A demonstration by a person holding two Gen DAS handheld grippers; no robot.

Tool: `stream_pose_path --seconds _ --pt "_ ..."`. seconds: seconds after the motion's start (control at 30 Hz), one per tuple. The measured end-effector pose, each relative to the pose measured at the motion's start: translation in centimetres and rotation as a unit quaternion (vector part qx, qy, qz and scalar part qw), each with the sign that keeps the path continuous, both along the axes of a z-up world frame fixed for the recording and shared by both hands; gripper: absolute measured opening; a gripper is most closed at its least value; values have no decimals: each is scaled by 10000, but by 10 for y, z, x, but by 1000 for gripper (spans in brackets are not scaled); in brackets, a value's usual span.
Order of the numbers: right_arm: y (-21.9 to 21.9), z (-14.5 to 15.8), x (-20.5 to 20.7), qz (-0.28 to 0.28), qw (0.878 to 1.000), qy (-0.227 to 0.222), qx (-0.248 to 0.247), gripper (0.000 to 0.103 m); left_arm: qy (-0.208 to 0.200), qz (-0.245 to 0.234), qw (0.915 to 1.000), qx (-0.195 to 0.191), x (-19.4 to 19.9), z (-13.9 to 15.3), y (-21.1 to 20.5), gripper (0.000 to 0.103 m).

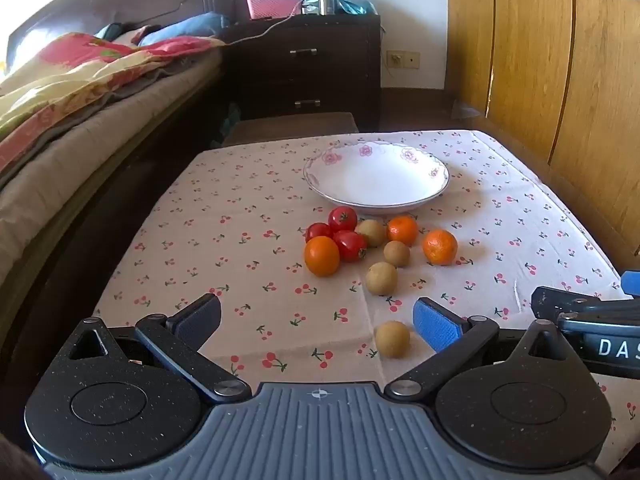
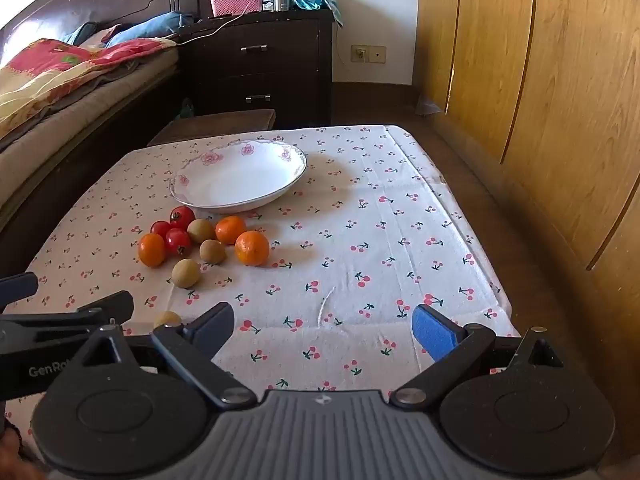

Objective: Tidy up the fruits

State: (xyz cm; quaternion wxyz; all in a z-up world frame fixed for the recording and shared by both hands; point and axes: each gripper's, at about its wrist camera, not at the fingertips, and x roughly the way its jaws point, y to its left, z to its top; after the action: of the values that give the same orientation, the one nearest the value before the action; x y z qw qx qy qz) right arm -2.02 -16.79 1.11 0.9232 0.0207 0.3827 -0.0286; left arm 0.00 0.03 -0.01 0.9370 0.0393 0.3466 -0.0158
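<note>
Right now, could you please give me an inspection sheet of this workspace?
Surface: cherry-print tablecloth, flat.
Job's things: white floral-rimmed plate, nothing in it; three red tomatoes, three oranges and four brown round fruits lie before it.
Clutter: nothing seen on the table.
Grippers: left hand-held gripper and right hand-held gripper open, holding nothing.
Cables: white cord on the dark nightstand.
Surroundings: bed, wooden wardrobe.

Both wrist cameras look forward and downward from the near edge of the table (image 1: 240, 208), side by side; both share the plate (image 1: 436, 184) and fruit.
</note>
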Motion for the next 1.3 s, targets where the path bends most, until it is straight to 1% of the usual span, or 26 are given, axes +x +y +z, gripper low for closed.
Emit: stream_pose_path --seconds 0.17,0.27,0.33,0.63,1.3 --pt "0 -1 1 16 10000 16 31 96 10 6 10000 -34 -2 -1 3 103" --pt "0 -2 1 37 10000 28 38 96 76 6 10000 29 -3 -2 0 103" --pt "2 -8 5 14 10000 48 -4 96 102 24 9999 49 0 -4 -2 103" --pt "1 -4 2 26 10000 78 34 96 122 43 9999 68 2 -5 -2 103" --pt "0 -6 3 25 9999 126 78 96 121 30 9998 129 1 -6 -1 103"
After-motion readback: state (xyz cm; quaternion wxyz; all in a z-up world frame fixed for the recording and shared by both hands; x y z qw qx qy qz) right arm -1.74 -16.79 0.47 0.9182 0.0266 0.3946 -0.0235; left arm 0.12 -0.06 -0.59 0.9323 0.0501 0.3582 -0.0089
